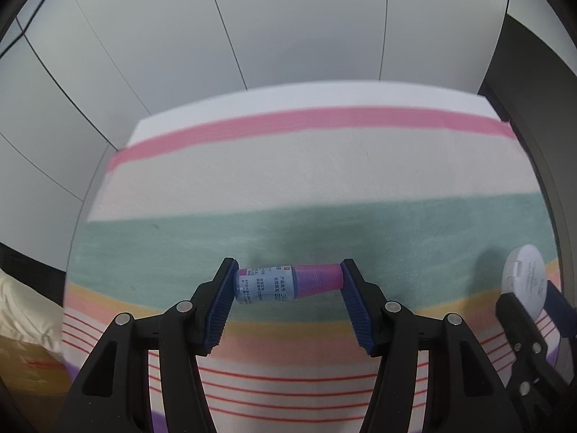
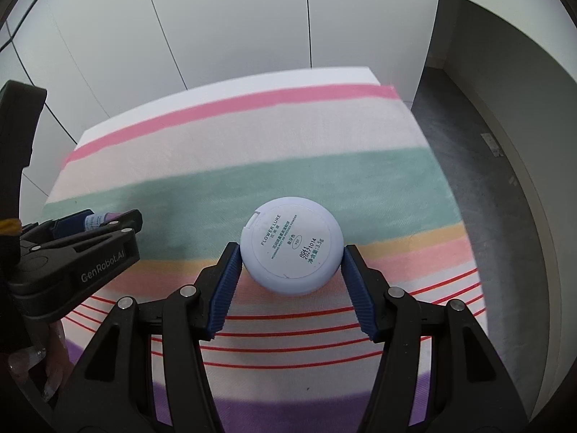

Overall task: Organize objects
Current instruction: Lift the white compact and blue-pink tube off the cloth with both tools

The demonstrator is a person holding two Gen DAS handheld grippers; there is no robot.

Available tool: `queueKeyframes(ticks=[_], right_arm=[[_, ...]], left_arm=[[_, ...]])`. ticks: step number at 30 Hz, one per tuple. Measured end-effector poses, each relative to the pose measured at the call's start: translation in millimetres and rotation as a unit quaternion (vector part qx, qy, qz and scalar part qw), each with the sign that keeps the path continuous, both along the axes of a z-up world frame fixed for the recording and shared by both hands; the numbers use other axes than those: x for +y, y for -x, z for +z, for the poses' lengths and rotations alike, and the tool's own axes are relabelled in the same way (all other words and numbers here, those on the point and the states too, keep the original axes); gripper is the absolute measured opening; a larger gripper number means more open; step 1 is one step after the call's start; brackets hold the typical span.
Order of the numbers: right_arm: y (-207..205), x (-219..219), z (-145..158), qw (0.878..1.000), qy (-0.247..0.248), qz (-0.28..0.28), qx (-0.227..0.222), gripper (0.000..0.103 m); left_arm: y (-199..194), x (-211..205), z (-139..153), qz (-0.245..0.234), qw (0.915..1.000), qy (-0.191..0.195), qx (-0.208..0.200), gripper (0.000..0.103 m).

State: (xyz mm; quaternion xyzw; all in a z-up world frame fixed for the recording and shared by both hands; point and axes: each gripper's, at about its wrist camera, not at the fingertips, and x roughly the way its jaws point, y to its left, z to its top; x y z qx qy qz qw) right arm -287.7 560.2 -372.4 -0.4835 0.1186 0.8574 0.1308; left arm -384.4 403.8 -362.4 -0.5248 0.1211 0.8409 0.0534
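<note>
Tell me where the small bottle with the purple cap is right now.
The small bottle lies sideways, clamped end to end in the left gripper above the striped cloth. The round white compact in the right gripper sits to its right.

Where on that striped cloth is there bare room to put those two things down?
The cloth is bare almost everywhere: the cream band between the pink and green stripes, and the green stripe ahead. It is crowded only near the front, where the left gripper holds the bottle and the right gripper the compact, side by side.
</note>
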Motion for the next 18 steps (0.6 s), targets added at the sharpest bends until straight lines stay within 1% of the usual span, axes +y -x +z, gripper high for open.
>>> queueKeyframes(ticks=[4, 8, 12, 16, 18], right_arm=[[-3, -5, 27, 1.0, -0.011, 0.004, 0.01, 0.059], [-8, -10, 59, 1.0, -0.016, 0.009, 0.023, 0.059], [-13, -17, 97, 0.999, -0.027, 0.014, 0.037, 0.059], [-20, -24, 138, 0.998, -0.027, 0.018, 0.056, 0.059], [-24, -29, 160, 0.997, -0.031, 0.02, 0.066, 0.059]], left_arm=[[-6, -8, 32, 0.0, 0.9998, -0.004, 0.018, 0.059], [-9, -21, 71, 0.0, 0.9994, -0.011, 0.031, 0.059], [-15, -31, 112, 0.001, 0.9986, -0.014, 0.052, 0.059], [-31, -41, 158, 0.001, 0.9969, -0.02, 0.077, 0.059], [-37, -48, 175, 0.001, 0.996, -0.024, 0.086, 0.059]])
